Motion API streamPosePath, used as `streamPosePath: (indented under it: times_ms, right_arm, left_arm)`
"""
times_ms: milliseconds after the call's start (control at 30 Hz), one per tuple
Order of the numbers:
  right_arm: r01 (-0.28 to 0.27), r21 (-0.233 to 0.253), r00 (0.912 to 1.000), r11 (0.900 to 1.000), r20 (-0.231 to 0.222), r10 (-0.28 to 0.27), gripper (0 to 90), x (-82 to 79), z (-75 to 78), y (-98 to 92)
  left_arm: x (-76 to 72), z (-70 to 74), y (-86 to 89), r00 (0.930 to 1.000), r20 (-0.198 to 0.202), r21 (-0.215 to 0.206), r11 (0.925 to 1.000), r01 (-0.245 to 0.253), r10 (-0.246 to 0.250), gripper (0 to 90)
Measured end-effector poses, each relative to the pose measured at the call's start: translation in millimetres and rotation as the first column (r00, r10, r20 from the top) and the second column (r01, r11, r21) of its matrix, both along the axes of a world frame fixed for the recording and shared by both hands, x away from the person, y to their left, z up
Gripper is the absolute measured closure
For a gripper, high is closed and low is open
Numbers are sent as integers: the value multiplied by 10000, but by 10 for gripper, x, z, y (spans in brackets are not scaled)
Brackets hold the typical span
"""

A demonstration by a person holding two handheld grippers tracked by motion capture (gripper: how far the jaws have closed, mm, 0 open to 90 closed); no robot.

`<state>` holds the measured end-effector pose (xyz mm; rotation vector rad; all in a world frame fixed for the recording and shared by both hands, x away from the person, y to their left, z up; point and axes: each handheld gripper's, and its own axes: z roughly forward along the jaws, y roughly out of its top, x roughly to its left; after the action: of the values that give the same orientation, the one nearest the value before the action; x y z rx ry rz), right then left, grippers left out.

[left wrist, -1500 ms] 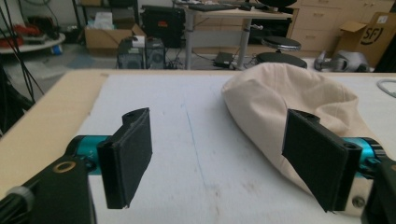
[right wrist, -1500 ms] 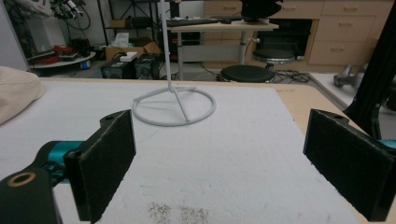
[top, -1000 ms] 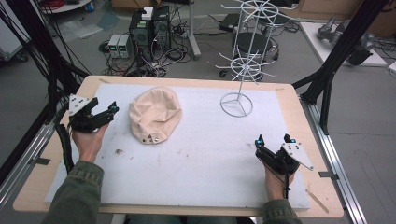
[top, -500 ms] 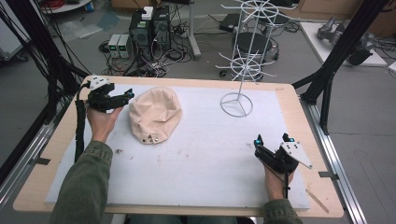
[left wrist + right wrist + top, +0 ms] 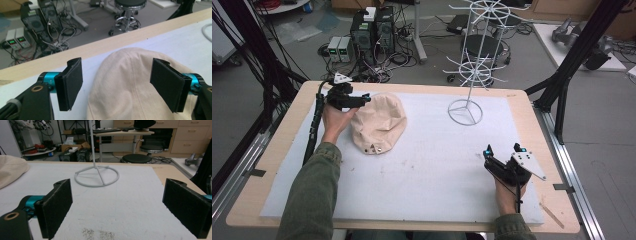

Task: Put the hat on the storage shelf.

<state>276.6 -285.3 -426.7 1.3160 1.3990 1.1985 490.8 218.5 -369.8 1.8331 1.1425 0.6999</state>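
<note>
The soft, light beige cap (image 5: pixel 378 123) lies far left on the surface, likely to crumple, so the wide-open left claw (image 5: pixel 362 99) at its far-left edge should pinch a fold there.

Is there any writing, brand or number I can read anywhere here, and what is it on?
None can be read.
Grey boxes on the floor: small green lit displays, too blurred to read.
Cap, stand, left gripper and right gripper: no lettering visible.
</note>
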Motion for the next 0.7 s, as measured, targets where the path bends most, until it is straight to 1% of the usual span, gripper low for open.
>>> streamPosePath:
  times_ms: [33,167,300,333,367,400,433,467,500,533,600,633,667,700]
  right_arm:
    - [-24,-24,10000,10000,-17,24,81,0,-1,-5]
    - [-89,-5,9999,10000,-126,89,81,7,-9,-1]
    - [-153,-76,9997,9999,-167,152,81,15,-15,7]
    - [-180,-51,9997,9998,-191,179,81,14,-15,12]
    - [-214,-20,9995,9998,-223,214,81,15,-17,14]
    - [-292,-25,9992,9996,-258,291,81,21,-20,11]
    - [-314,30,9990,9995,-323,315,81,23,-23,17]
    - [-340,-15,9988,9994,-355,340,81,26,-25,17]
    - [-387,-31,9986,9992,-353,386,81,27,-26,16]
    - [-408,-35,9986,9992,-352,407,81,27,-26,16]
    - [-454,-31,9984,9990,-328,452,81,24,-24,15]
    - [-476,10,9983,9989,-340,476,81,26,-25,15]
    - [-524,55,9978,9986,-410,526,81,31,-27,15]
    - [-537,47,9975,9985,-461,538,81,37,-32,15]
  left_arm:
    - [30,-11,-11,9999,-126,35,10000,-9,9,280]
    - [125,-66,-14,9995,-330,19,10000,23,-22,290]
    - [212,-170,7,9959,-892,210,9997,-102,120,294]
    - [227,-210,2,9944,-1049,384,9992,-90,130,291]
    - [243,-257,-8,9921,-1249,689,9976,5,81,284]
    - [258,-305,-19,9890,-1479,1085,9941,76,85,285]
    - [272,-345,-28,9857,-1678,1485,9889,94,158,284]
    - [284,-378,-34,9837,-1766,1725,9850,-36,345,278]
    - [296,-404,-42,9817,-1825,1788,9837,-211,542,278]
    - [304,-421,-44,9793,-1927,1828,9828,-263,621,279]
    - [318,-451,-50,9767,-1990,1913,9806,-418,805,290]
    - [318,-451,-50,9767,-1990,1913,9806,-418,805,289]
    - [323,-456,-46,9765,-1997,1863,9816,-432,808,291]
    - [334,-469,-33,9746,-2094,1410,9888,-500,791,297]
